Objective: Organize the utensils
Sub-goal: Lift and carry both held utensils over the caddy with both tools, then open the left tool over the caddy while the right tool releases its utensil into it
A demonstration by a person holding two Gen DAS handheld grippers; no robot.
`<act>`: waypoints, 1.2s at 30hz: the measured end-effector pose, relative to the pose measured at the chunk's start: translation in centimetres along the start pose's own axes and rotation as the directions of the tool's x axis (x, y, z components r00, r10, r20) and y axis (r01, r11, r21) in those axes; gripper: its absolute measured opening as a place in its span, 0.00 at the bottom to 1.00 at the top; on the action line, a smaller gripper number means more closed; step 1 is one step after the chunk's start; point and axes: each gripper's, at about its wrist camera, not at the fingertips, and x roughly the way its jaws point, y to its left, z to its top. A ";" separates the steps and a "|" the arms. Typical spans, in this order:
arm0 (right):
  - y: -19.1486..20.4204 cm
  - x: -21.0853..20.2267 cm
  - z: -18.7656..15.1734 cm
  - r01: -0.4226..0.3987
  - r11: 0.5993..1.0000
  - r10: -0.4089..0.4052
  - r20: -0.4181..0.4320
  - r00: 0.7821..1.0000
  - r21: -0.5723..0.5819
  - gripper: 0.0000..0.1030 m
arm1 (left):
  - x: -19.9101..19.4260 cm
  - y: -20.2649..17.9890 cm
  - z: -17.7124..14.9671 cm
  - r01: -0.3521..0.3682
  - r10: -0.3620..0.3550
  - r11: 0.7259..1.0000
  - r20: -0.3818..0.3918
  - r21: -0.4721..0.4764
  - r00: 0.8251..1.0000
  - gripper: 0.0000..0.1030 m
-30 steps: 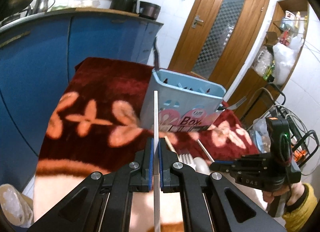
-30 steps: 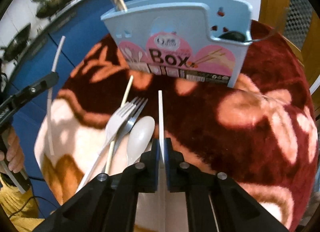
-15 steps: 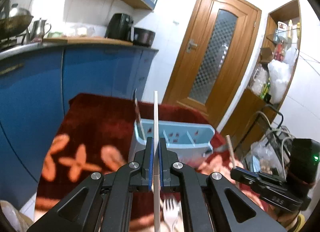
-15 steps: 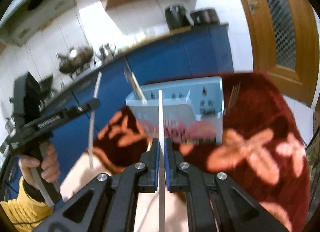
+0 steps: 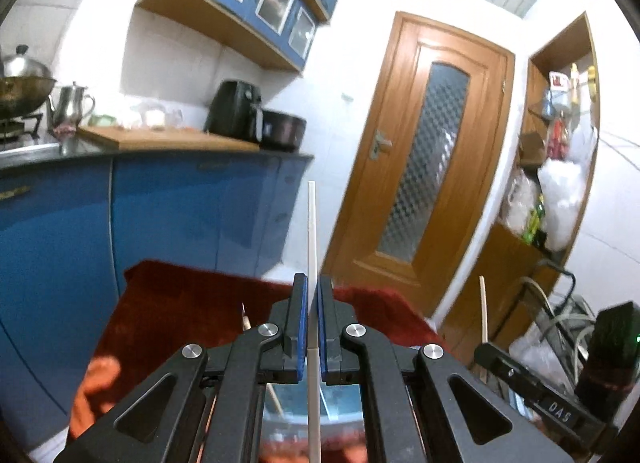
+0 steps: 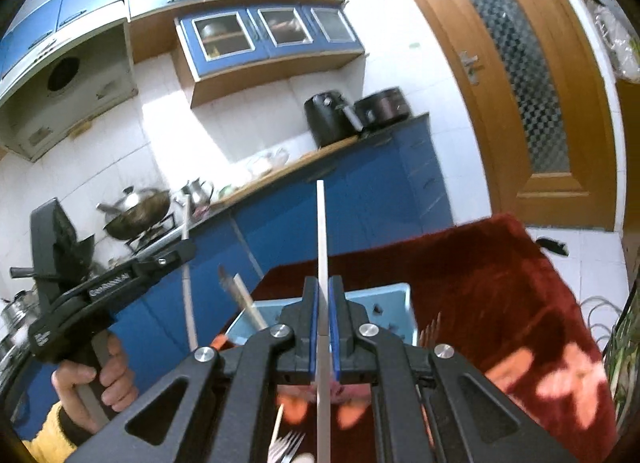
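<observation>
Pale white chopstick (image 5: 311, 263) pinched between the blue pads of the left hand-held gripper (image 5: 311, 317), poking straight up past the fingertips, thin and flat-sided, tip ending in front of the blue cabinets (image 5: 160, 215). Same deal on the other side: second white chopstick (image 6: 322, 263) clamped in the right hand-held gripper (image 6: 322, 321), also standing upright along the fingers. Both held up in the air above the light blue utensil box (image 6: 384, 297), which sits on the red floral cloth (image 6: 500, 283) covering the desk.

Already standing in the left end of the box: a tan stick with a dark-tipped one beside it (image 6: 240, 299), leaning left. Something thin and reddish-brown just off the box's right end; can't tell what it is. White fork tines (image 6: 286, 445) peeking out at the bottom of the right wrist view, lying on the cloth in front of the box, mostly cut off by the gripper body.

Hard to see much of the box from the left wrist view, just a bluish sliver (image 5: 340, 403) through the gap in the linkage, blurry. Box front and its label almost fully hidden behind the fingers in both views. Lower ends of both chopsticks running off the bottom edge. Person's hand (image 6: 96, 379) in a yellow sleeve visible on the left gripper's handle.
</observation>
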 end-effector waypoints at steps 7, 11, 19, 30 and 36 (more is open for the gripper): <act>0.6 2.6 0.6 0.088 0.994 -0.080 0.125 0.989 -0.061 0.06 | 1.6 -0.4 -0.7 -0.071 0.065 0.997 0.128 0.038 0.990 0.04; 0.8 3.7 0.5 0.136 0.988 -0.120 0.196 0.973 -0.073 0.06 | 2.5 -0.2 -1.9 -0.089 0.082 0.995 0.157 0.040 0.984 0.05; 0.9 6.6 -0.5 0.202 0.973 -0.174 0.219 0.960 -0.113 0.06 | 2.2 0.3 -2.8 -0.110 0.102 0.994 0.244 0.021 0.964 0.04; 0.6 7.3 -1.5 0.213 0.967 -0.188 0.179 0.966 -0.136 0.07 | 3.4 0.7 -4.2 -0.108 0.099 0.994 0.208 0.030 0.973 0.04; 0.7 7.2 -1.7 0.186 0.972 -0.169 0.126 0.977 -0.141 0.07 | 3.3 0.0 -4.7 -0.098 0.086 0.993 0.173 0.061 0.981 0.05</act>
